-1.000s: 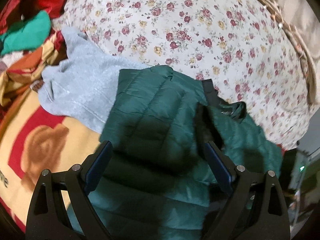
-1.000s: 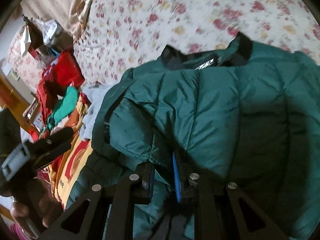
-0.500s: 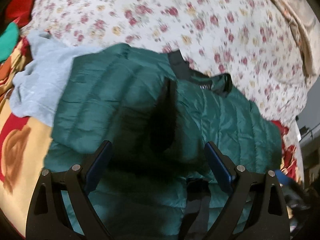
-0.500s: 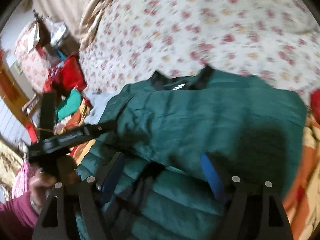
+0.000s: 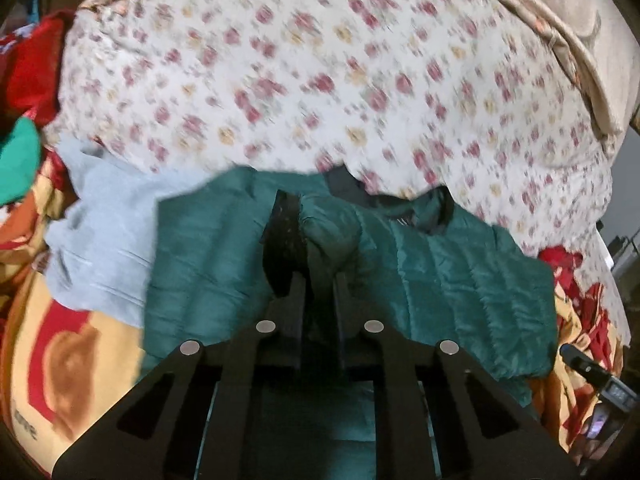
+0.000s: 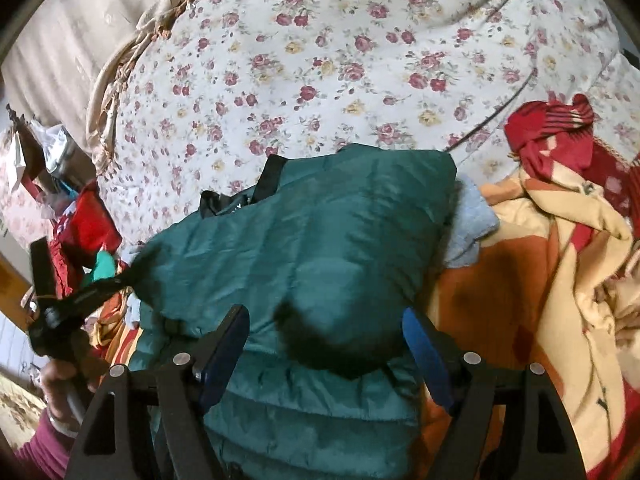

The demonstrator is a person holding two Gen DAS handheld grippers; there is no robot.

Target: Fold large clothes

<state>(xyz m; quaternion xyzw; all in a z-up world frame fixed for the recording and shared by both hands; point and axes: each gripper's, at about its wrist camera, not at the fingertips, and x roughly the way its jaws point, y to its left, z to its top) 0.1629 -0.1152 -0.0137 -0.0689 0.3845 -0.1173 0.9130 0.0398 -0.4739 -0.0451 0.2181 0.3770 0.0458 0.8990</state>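
The green puffer jacket [image 6: 320, 240] lies on the bed, its collar end toward the flowered quilt [image 6: 340, 60] and its lower part toward me. It is already folded partly – one quilted panel lies on top of the rest.

My left tongs [image 5: 320, 280] are closed on the green puffer jacket: the two fingers stand close together and pinch a raised fold of it, just beside the dark lining strip [image 5: 282, 240] near the middle of the jacket. In the right wrist view this tool is seen at the left edge of the jacket, its tip touching the fabric there.

My right tongs [image 6: 326, 344] are open wide. The blue pads [image 6: 420, 348] stand apart above the near part of the jacket, and I cannot tell if they touch the fabric – they hold nothing.

A light grey garment [image 5: 104, 240] lies partly under the jacket on its left side in the left wrist view. The yellow and red blanket [image 6: 560, 280] is under the jacket and spreads out to the right of it. Beyond the jacket on the left there is a pile of red and green clothes [image 6: 88, 240].
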